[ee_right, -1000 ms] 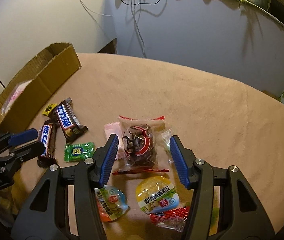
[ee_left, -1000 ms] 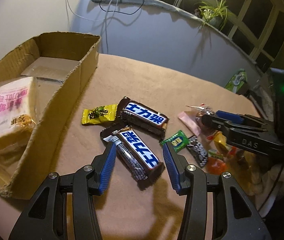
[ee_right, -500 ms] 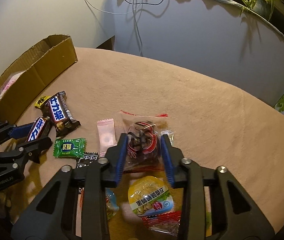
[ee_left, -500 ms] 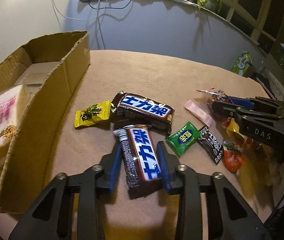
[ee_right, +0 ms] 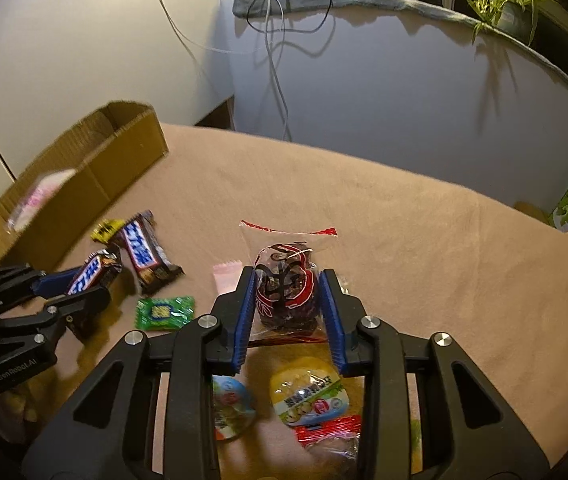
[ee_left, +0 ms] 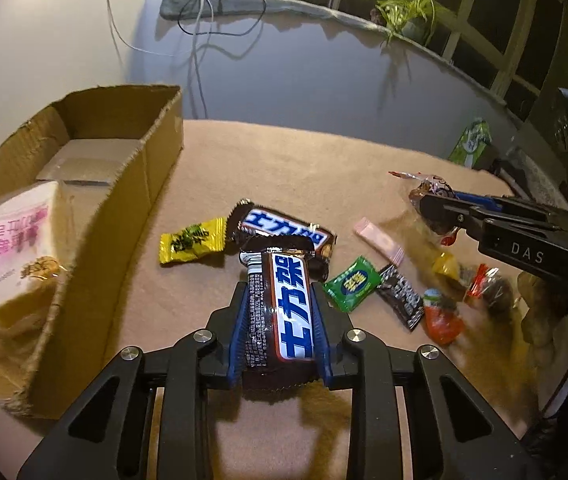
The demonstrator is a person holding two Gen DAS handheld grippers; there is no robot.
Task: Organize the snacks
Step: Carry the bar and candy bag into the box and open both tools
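Observation:
My left gripper (ee_left: pixel 280 300) is shut on a brown and blue chocolate bar (ee_left: pixel 280 312) and holds it above the tan table; it also shows in the right wrist view (ee_right: pixel 84 284). My right gripper (ee_right: pixel 286 300) is shut on a clear packet of dark dried fruit (ee_right: pixel 284 288), lifted off the table. An open cardboard box (ee_left: pixel 132 184) stands at the left with a pink and white bread pack (ee_left: pixel 8 240) inside. A second chocolate bar (ee_left: pixel 284 228), a yellow candy (ee_left: pixel 192 240) and a green candy (ee_left: pixel 352 284) lie on the table.
A pink sachet (ee_left: pixel 380 240), a black sachet (ee_left: pixel 400 300) and jelly cups (ee_right: pixel 308 392) lie near the right gripper. A green carton (ee_left: pixel 470 144) stands at the table's far right edge. A wall with cables and a plant sits behind.
Both grippers closed, the left on the chocolate bar and the right on the dried fruit packet, and both have lifted their snacks off the table.

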